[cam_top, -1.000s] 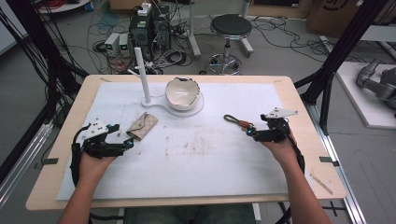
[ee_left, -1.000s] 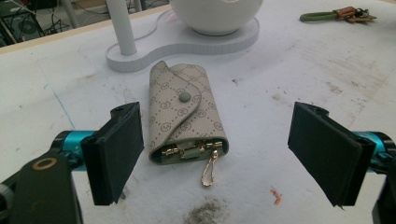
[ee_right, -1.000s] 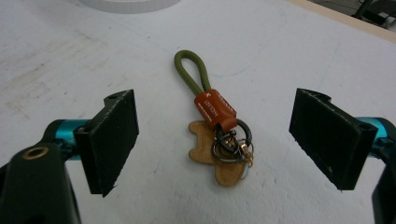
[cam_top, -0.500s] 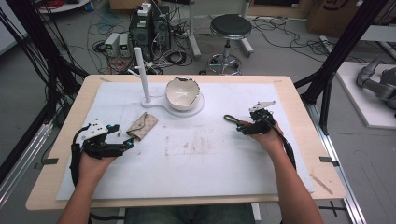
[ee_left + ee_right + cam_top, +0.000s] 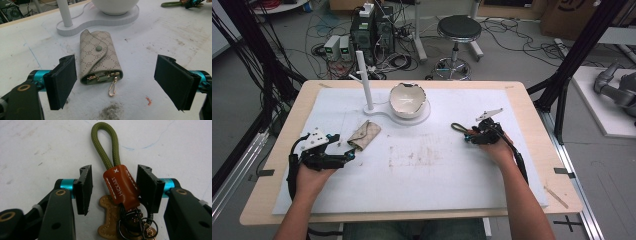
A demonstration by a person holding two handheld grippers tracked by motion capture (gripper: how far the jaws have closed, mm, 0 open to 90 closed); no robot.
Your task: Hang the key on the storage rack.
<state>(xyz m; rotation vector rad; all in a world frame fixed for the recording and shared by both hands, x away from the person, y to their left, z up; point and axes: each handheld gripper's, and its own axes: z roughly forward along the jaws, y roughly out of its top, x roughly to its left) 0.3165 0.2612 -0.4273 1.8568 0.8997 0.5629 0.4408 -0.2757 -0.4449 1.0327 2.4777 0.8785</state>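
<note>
Between the half-closed, just-narrowing right claw (image 5: 112, 190), not yet pinching, lies a light keychain (image 5: 121, 187): floppy cord at 12 o'clock, so its stiffer leather tab grips best.

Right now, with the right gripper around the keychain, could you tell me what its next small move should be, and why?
Probably finish closing the right gripper on the brown leather tab. Its jaws have just been closing and straddle the tab, yet a gap shows on the left side, so nothing is clamped. The keychain's green cord loop lies flat on the table. The left gripper waits open before the key pouch.
</note>
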